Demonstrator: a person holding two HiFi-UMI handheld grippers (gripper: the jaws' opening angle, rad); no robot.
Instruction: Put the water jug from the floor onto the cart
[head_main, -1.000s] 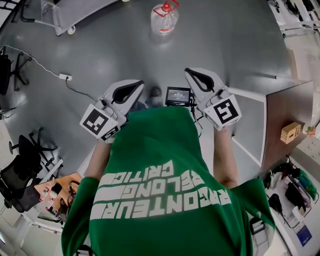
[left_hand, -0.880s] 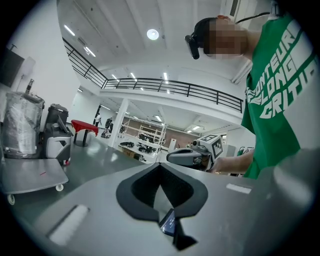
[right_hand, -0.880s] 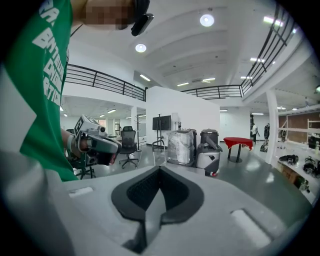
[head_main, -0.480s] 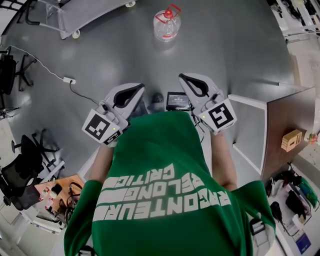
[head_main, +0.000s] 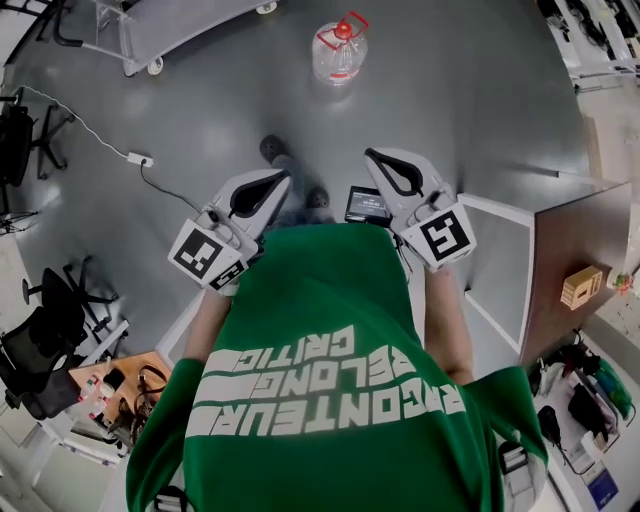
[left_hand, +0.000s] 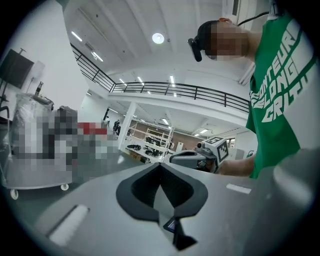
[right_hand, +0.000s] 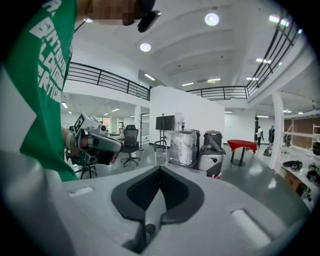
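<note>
The water jug (head_main: 338, 48), clear with a red cap and red handle, stands upright on the grey floor far ahead of me. A grey wheeled cart (head_main: 165, 25) is at the far left, apart from the jug. My left gripper (head_main: 280, 178) and right gripper (head_main: 372, 155) are held out side by side at waist height, well short of the jug. Both are shut with nothing between the pads. In the left gripper view the jaws (left_hand: 161, 165) meet at their tips, and likewise in the right gripper view (right_hand: 160, 169). I cannot make out the jug in either gripper view.
A wooden-topped table with a white frame (head_main: 570, 240) stands close on the right. A cable with a power strip (head_main: 140, 160) crosses the floor on the left, beyond it office chairs (head_main: 50, 330). One of my shoes (head_main: 272, 150) shows ahead of the grippers.
A shoe has come into view ahead of the left gripper, and the floor has slid a little in the view. Both grippers stay shut and keep their places in front of my body.
</note>
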